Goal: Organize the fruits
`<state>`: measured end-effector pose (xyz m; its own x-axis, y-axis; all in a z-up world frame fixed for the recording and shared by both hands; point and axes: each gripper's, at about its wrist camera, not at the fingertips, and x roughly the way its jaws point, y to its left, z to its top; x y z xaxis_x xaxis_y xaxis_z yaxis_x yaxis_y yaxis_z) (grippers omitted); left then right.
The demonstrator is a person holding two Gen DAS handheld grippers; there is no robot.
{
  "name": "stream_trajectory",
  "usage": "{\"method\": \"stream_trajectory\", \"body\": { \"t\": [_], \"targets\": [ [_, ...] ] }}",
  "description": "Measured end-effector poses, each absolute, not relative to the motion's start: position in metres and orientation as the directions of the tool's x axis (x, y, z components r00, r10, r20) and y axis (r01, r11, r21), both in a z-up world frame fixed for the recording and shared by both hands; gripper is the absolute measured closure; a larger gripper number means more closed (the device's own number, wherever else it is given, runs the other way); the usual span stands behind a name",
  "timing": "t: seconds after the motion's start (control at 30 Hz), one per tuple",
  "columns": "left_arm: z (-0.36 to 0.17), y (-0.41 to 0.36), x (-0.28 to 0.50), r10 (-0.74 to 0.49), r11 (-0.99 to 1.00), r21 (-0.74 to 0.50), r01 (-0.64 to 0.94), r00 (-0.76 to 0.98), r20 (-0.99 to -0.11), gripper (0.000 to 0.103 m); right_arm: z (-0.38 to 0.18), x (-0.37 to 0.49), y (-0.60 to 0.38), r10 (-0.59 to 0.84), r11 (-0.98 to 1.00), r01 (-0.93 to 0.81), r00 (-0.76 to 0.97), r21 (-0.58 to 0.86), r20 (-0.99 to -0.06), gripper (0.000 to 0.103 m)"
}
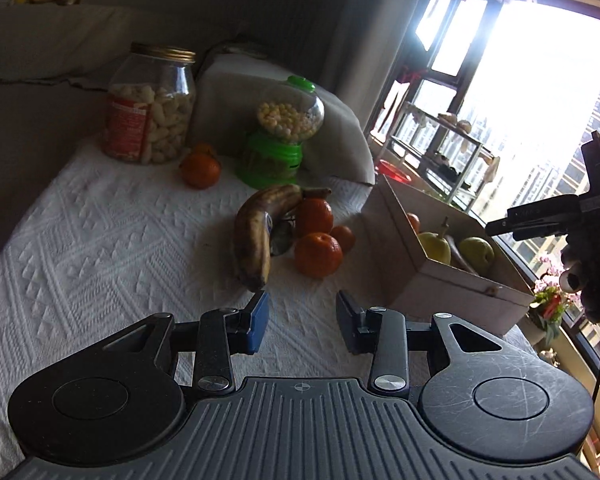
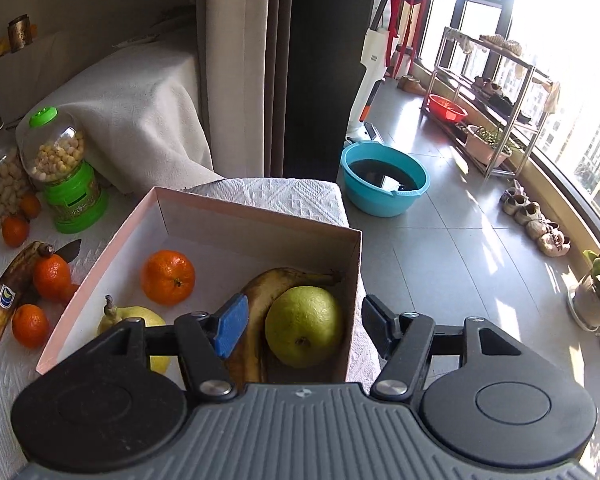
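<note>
My left gripper point(image 1: 302, 298) stands open with nothing between its fingers, low over the white tablecloth point(image 1: 112, 248). Just beyond it lie a brown-spotted banana point(image 1: 252, 240) and three oranges point(image 1: 318, 254) in a cluster. A further orange point(image 1: 200, 170) rests by the jar. The cardboard box point(image 1: 452, 280) stands to the right. My right gripper point(image 2: 305, 308) hangs open above the box point(image 2: 260, 216). In the box lie an orange point(image 2: 168, 278), a banana point(image 2: 260, 300), a green pear point(image 2: 304, 326) seen between the fingers but untouched, and a yellow pear point(image 2: 140, 316).
A snack jar point(image 1: 152, 116) and a green candy dispenser point(image 1: 280, 140) stand at the table's back. A knife point(image 2: 70, 250) lies under the loose banana point(image 2: 8, 296). The box sits near the table's right edge; below on the floor are a blue basin point(image 2: 384, 188) and a rack.
</note>
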<state>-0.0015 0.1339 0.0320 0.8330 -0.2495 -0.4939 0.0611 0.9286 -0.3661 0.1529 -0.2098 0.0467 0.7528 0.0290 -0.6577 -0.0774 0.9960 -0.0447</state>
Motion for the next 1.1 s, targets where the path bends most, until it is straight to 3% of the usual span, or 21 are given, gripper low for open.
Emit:
{"method": "stream_trajectory", "body": {
  "t": [0.2,0.33,0.47,0.67,0.77,0.9,1.0,1.1],
  "targets": [
    [0.031,0.155,-0.010,-0.177,0.924,-0.382,-0.035,0.844,-0.506,0.062,0.070,0.135,-0.197,0.031,0.996,-0.074,0.785,-0.044,-0.619,0.040],
    [0.034,0.163,-0.012,-0.145,0.921,-0.382,-0.081,0.838,-0.526,0.062,0.085,0.118,-0.170,0.194,0.981,-0.163,0.781,0.106,-0.594,0.040],
    [0.042,0.165,-0.017,-0.036,0.948,-0.284,-0.144,0.837,-0.546,0.062,0.083,0.105,-0.108,0.346,0.936,-0.309,0.734,0.167,-0.584,0.040],
    [0.040,0.186,-0.030,-0.044,0.942,-0.299,-0.152,0.828,-0.558,0.062,0.050,0.116,-0.020,0.470,0.878,-0.404,0.619,0.258,-0.629,0.040],
    [0.036,0.201,-0.036,-0.028,0.923,-0.331,-0.198,0.822,-0.569,0.063,0.033,0.121,0.021,0.455,0.882,-0.414,0.626,0.224,-0.634,0.040],
    [0.030,0.219,-0.040,-0.008,0.895,-0.367,-0.253,0.814,-0.581,0.063,0.005,0.126,0.070,0.305,0.928,-0.371,0.706,0.032,-0.640,0.040],
    [0.027,0.224,-0.041,0.001,0.890,-0.363,-0.275,0.799,-0.602,0.063,-0.012,0.137,0.086,0.249,0.945,-0.325,0.690,0.017,-0.680,0.040],
    [0.023,0.226,-0.041,0.003,0.894,-0.351,-0.278,0.787,-0.617,0.063,-0.016,0.137,0.090,0.209,0.952,-0.303,0.725,-0.032,-0.656,0.043]
  ]
}}
